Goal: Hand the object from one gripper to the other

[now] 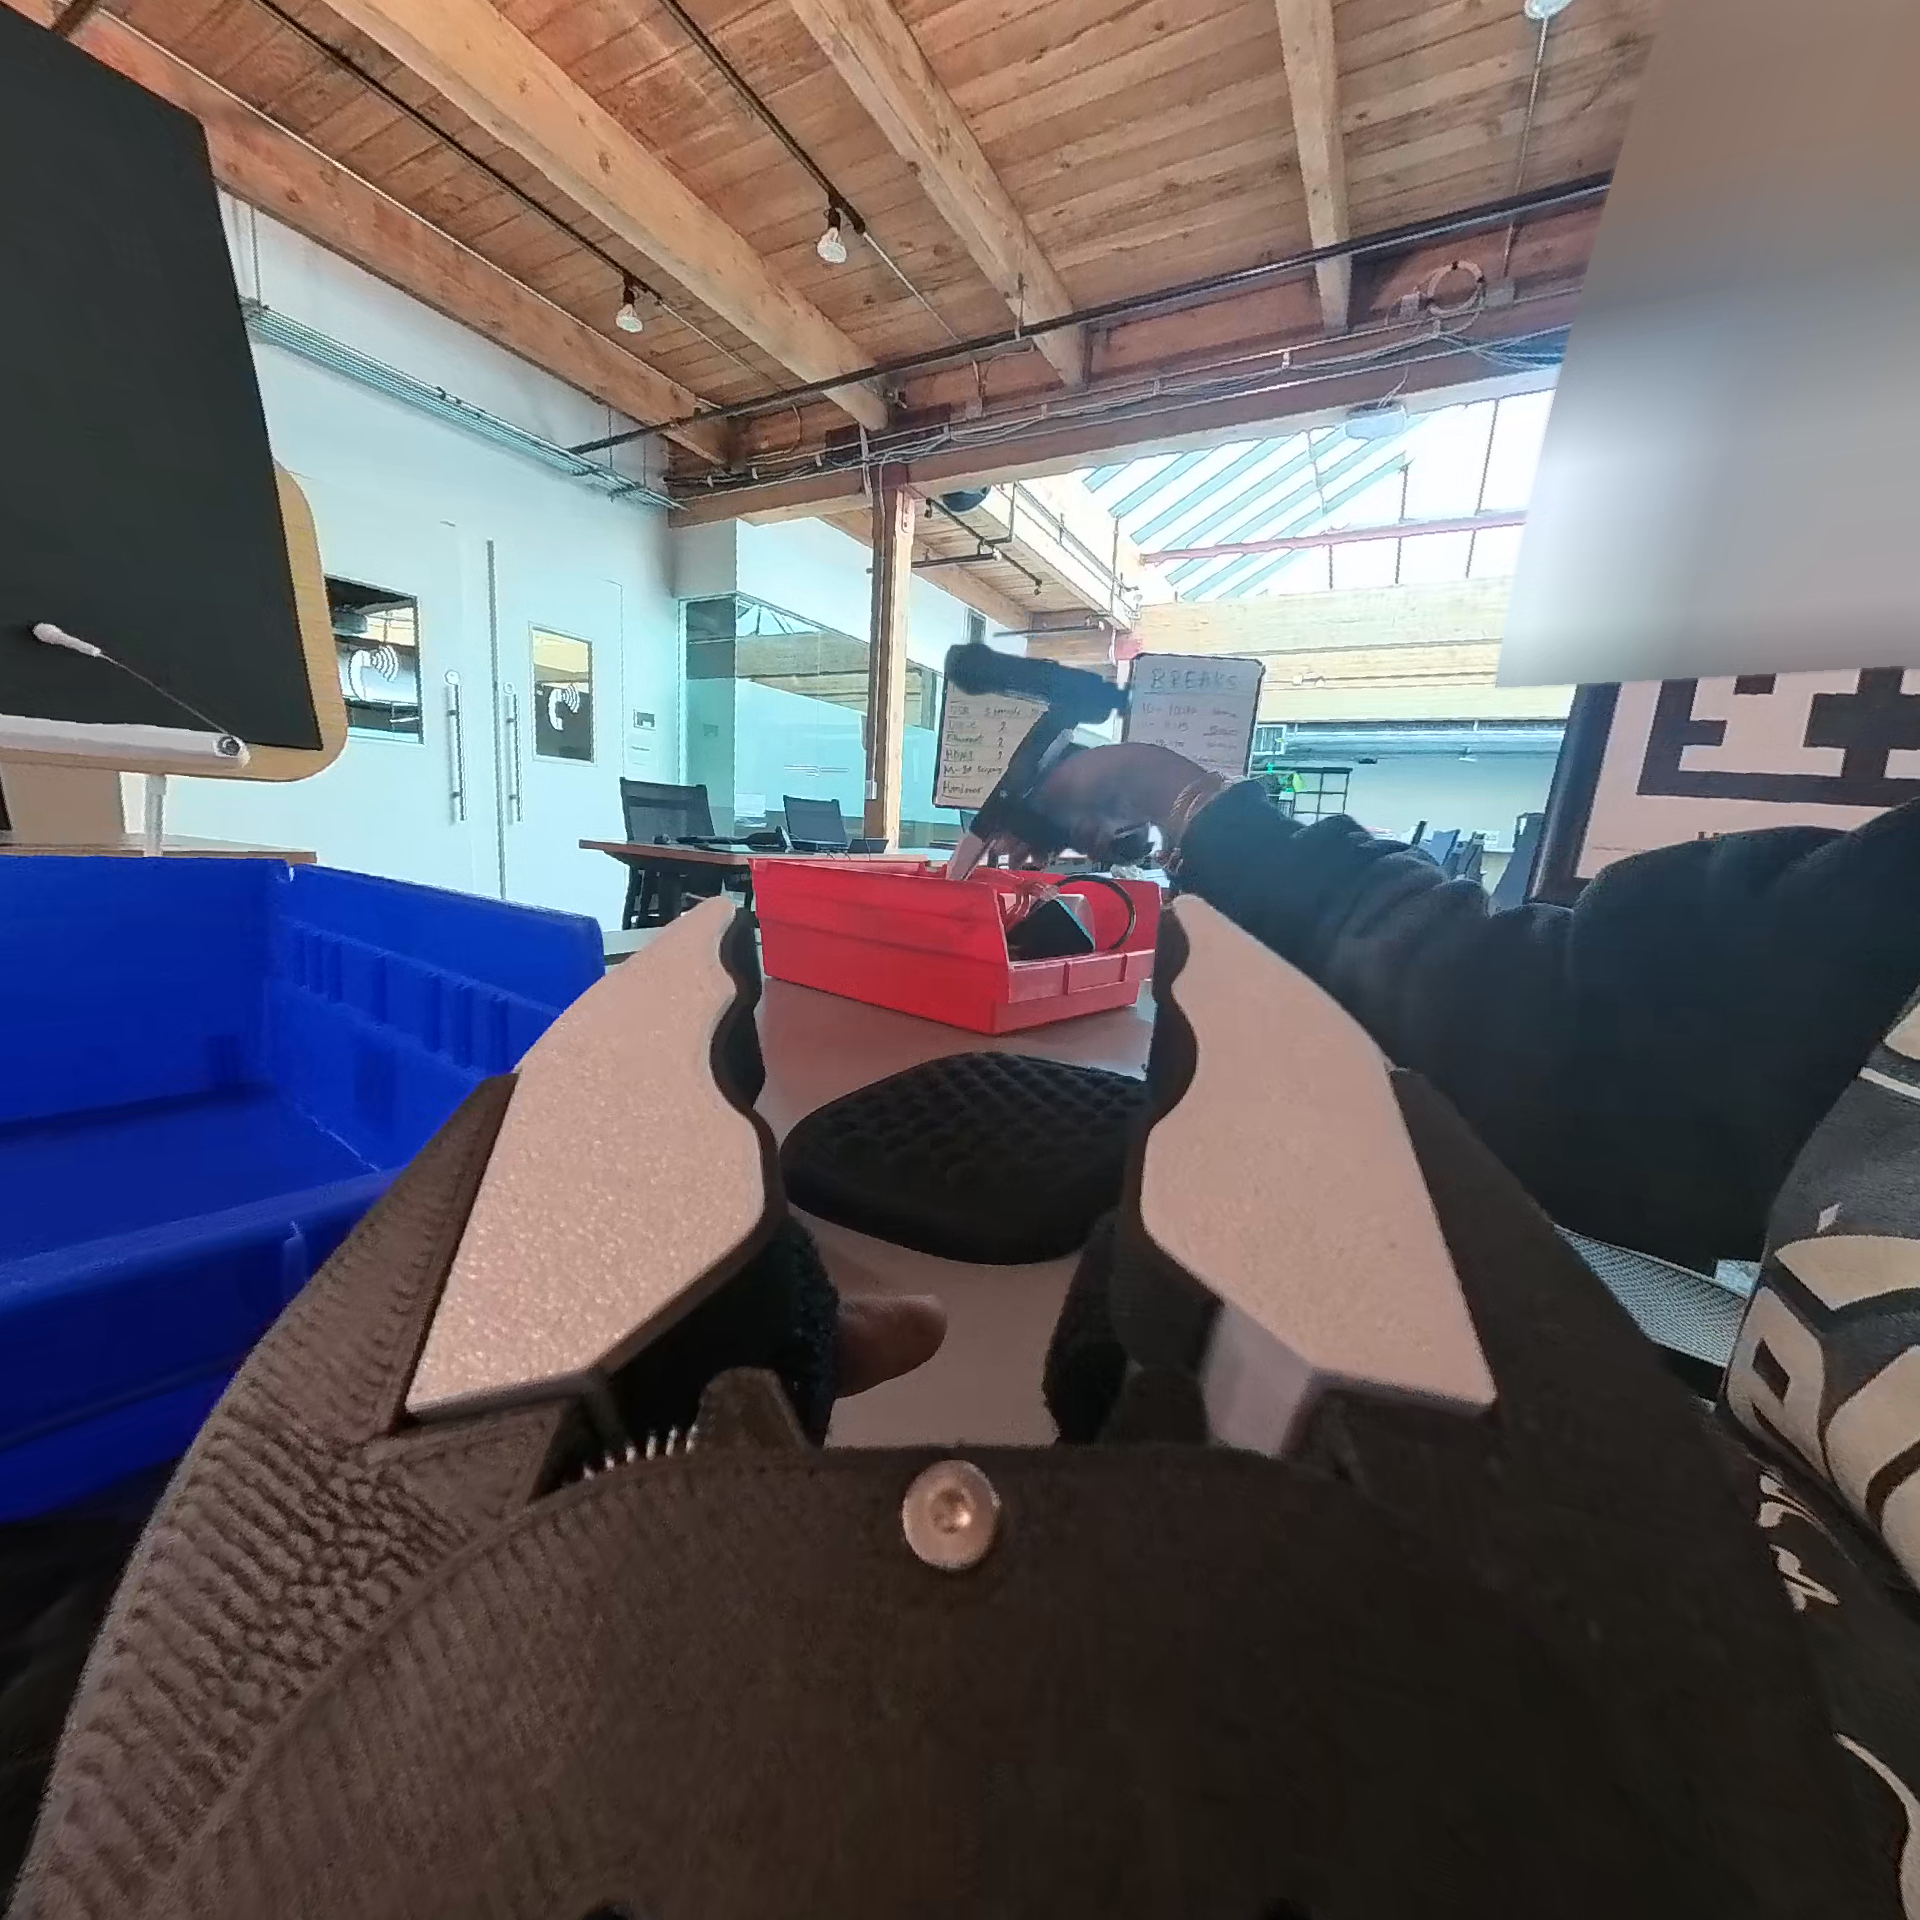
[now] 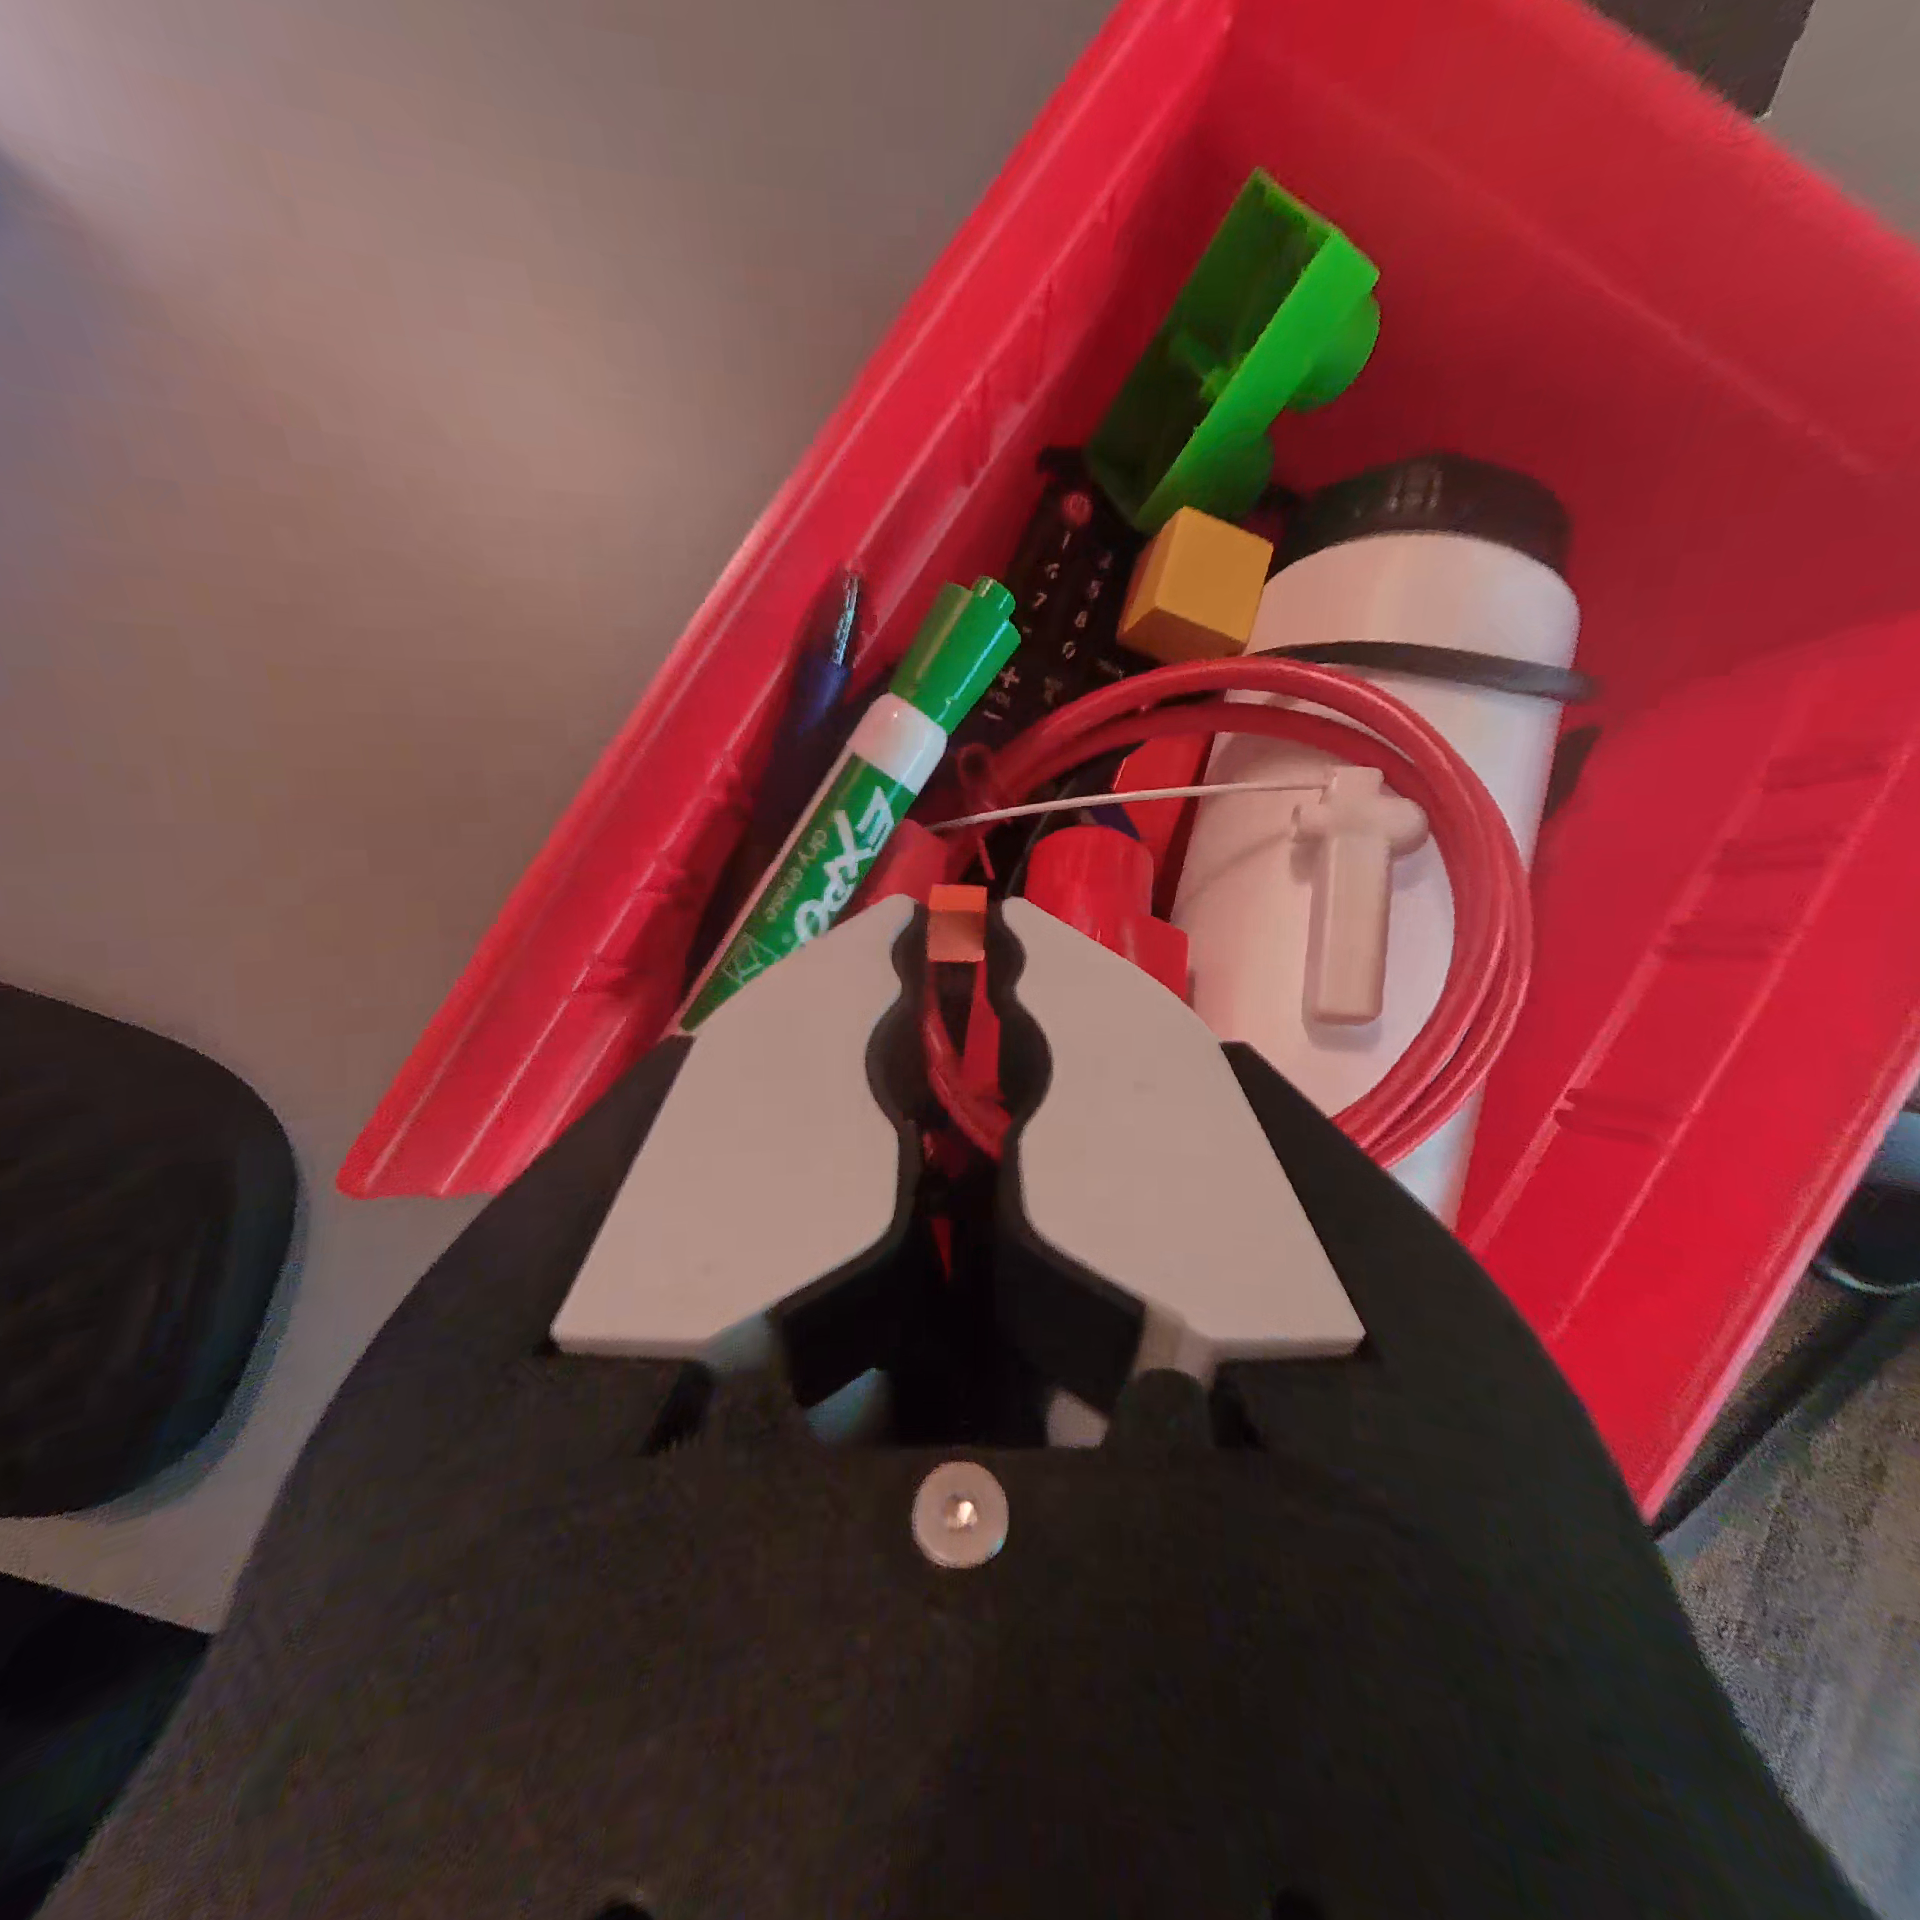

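My right gripper point(image 2: 958, 906) is down inside a red bin point(image 2: 1662, 416), and its jaws are closed on a small orange block point(image 2: 956, 940) at the tips. Part of a red cable coil point(image 2: 1455, 831) shows in the gap behind the block. My left gripper point(image 1: 956, 925) is open and empty. It is held low over the table and faces the red bin point(image 1: 894, 945). In the left wrist view the right gripper point(image 1: 987, 831) shows farther off, held by a hand and dipping into that bin.
The red bin also holds a green marker point(image 2: 894, 769), a green plastic part point(image 2: 1236, 353), a yellow block point(image 2: 1195, 597), a white bottle point(image 2: 1382, 675), a black remote point(image 2: 1060, 603) and a blue pen point(image 2: 831, 665). A blue bin point(image 1: 208, 1091) stands at left. A black mesh pad point(image 1: 977, 1143) lies on the table. Tip to tip, the grippers are about 45 cm apart.
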A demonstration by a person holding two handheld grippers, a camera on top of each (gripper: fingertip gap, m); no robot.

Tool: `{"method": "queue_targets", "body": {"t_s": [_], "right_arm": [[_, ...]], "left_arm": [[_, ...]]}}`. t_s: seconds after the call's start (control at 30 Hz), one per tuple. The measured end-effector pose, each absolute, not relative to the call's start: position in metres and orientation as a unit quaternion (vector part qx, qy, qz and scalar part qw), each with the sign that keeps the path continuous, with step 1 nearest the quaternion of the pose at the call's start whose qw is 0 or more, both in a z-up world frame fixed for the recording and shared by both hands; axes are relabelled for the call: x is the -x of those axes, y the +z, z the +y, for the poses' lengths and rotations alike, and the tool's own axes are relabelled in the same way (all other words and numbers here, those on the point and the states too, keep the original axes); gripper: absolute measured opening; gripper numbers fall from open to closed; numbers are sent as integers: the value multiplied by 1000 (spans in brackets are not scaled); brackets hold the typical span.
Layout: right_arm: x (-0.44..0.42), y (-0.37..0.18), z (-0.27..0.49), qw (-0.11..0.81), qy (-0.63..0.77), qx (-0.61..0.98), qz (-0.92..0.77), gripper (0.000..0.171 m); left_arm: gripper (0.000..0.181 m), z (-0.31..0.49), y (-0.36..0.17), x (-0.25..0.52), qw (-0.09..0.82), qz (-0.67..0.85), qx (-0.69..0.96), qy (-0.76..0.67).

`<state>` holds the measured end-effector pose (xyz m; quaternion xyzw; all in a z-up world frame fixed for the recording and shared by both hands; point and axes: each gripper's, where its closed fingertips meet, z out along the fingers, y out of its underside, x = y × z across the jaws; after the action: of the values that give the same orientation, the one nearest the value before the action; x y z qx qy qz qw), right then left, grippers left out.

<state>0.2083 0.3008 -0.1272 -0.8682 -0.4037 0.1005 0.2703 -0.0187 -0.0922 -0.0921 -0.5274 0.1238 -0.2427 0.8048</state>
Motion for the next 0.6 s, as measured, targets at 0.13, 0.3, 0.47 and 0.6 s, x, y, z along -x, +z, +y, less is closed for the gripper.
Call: {"method": "queue_targets", "body": {"t_s": [0.13, 0.3, 0.47, 0.6], "right_arm": [[-205, -129, 300, 278, 104, 866, -402, 13], [-206, -127, 300, 293, 99, 864, -398, 27], [-216, -115, 297, 336, 102, 857, -377, 50], [-245, -97, 287, 392, 124, 853, -320, 70]], "left_arm": [[72, -92, -92, 18, 805, 125, 528, -241], [72, -92, -93, 18, 805, 127, 530, -237], [72, -92, -93, 18, 805, 127, 530, -236], [72, -91, -93, 18, 805, 125, 529, -237]]}}
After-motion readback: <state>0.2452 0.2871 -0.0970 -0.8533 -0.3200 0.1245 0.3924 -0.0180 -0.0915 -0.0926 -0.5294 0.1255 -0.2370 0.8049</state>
